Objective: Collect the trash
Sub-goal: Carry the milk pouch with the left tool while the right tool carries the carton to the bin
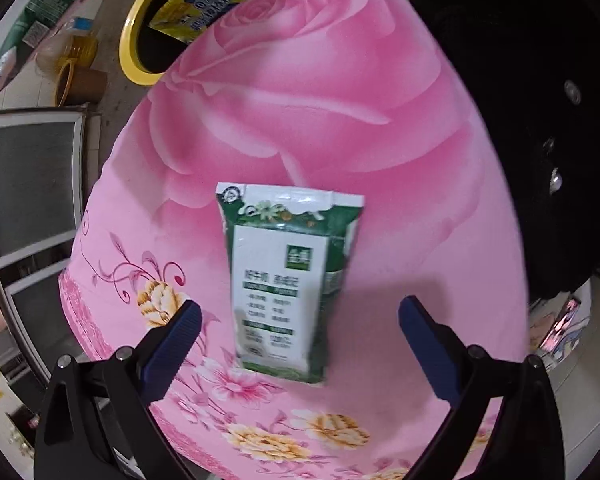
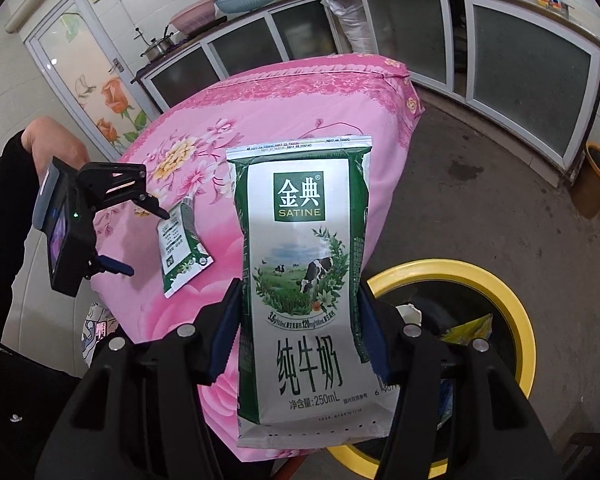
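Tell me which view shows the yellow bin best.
The right wrist view: the yellow bin shows most of its rim, beside the pink table, though the held milk pack covers part. The left wrist view shows only part of it, cut off at the frame's top.

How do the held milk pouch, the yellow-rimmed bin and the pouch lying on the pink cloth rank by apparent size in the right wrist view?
1. Held milk pouch, though it is nearest the camera.
2. Yellow-rimmed bin, partly hidden.
3. Pouch on the pink cloth.
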### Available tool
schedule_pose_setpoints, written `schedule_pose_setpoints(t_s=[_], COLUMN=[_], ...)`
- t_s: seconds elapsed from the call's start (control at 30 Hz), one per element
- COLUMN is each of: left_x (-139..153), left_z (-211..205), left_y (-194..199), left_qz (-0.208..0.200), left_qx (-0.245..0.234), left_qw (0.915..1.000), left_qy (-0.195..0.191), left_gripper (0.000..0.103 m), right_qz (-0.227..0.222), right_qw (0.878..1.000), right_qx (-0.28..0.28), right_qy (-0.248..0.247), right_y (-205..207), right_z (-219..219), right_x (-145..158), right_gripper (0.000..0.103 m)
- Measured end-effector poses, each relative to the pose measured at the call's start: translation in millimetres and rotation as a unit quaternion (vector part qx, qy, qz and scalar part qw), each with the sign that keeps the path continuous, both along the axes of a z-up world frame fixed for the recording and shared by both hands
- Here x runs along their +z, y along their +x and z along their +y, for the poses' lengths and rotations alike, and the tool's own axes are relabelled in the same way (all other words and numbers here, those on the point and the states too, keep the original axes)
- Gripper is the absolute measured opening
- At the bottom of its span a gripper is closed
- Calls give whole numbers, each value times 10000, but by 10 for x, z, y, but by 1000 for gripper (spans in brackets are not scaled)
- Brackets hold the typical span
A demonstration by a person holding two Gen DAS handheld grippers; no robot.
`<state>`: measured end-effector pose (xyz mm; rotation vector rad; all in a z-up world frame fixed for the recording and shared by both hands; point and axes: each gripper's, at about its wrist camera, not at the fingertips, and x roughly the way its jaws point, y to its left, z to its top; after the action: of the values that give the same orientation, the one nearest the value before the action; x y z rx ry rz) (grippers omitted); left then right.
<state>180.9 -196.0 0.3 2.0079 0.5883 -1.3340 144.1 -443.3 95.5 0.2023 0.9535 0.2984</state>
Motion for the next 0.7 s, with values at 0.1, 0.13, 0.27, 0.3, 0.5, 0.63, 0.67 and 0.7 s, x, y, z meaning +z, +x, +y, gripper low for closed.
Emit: schedule_pose_setpoints(t_s=[0.1,0.13,0.27,0.3,0.5,0.63,0.67,0.7], left_x=[-77,-84,-232,-283,-460,-386,-329,-255], left_z=[-146,-184,-161,-127,-120,-56,-61,-51], left_y=[140,157,82,51,90,86,104,121], left_qz=[34,103,411,469,640,697,702,677], left_qx=[150,210,-19,-118,26,83,200,270], left_qw=[9999,9997,9986,9977,9969,9973,9973,9972], left_qy=[-37,-1,345,470,458,217,54,-146], left_gripper=[95,95,95,95,71,69,69,69], right_qz=[20,29,77,87,100,89,75,51], right_qw=[10000,10000,9999,9999,9998,9998,9999,9999], right_qx=[-50,-62,-92,-116,-171,-153,-153,-155], right_qy=[38,37,11,3,16,-9,0,32], right_y=[-13,-23,-25,-22,11,0,-5,-12], right_z=[-67,-84,-121,-127,-137,-58,-48,-43], right_x=[-33,-45,-74,-78,-94,-76,-64,-49], right_gripper=[52,52,53,53,53,52,53,52])
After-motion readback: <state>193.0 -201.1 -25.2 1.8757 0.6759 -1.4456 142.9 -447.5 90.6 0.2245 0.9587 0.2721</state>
